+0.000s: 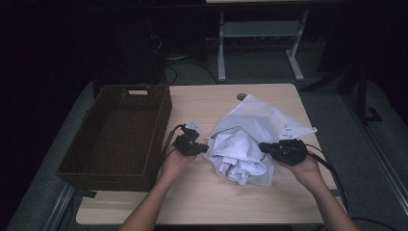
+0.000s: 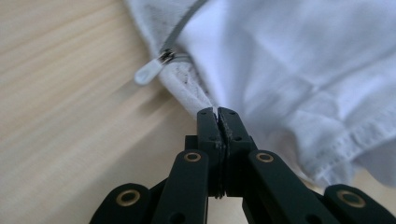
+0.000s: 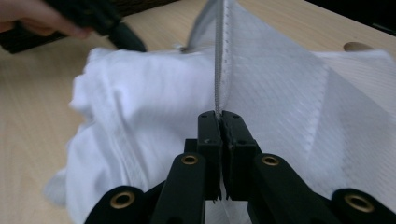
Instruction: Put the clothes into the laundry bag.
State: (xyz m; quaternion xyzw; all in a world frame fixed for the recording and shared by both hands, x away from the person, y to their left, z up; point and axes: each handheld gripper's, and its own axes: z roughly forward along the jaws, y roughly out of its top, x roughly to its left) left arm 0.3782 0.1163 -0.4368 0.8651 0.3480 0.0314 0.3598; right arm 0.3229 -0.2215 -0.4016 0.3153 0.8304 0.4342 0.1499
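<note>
A white mesh zip bag point(image 1: 262, 115) lies on the wooden table point(image 1: 211, 202), with a crumpled white cloth point(image 1: 238, 161) bulging out of its open near end. My left gripper point(image 1: 204, 148) is at the bag's left side, its jaws shut on the bag's hem point(image 2: 187, 91) just below the zipper pull point(image 2: 149, 72). My right gripper point(image 1: 262, 147) is at the bag's right side. It is shut on the zipper edge point(image 3: 219, 70), which rises taut from its tips point(image 3: 218, 114). The cloth point(image 3: 149, 102) lies to the left of that edge.
A dark woven basket point(image 1: 163, 120) stands on the table's left part, close to my left hand. A round cable hole point(image 1: 241, 96) sits at the table's far edge. Beyond the table are white desk legs point(image 1: 221, 43) and cables on the floor.
</note>
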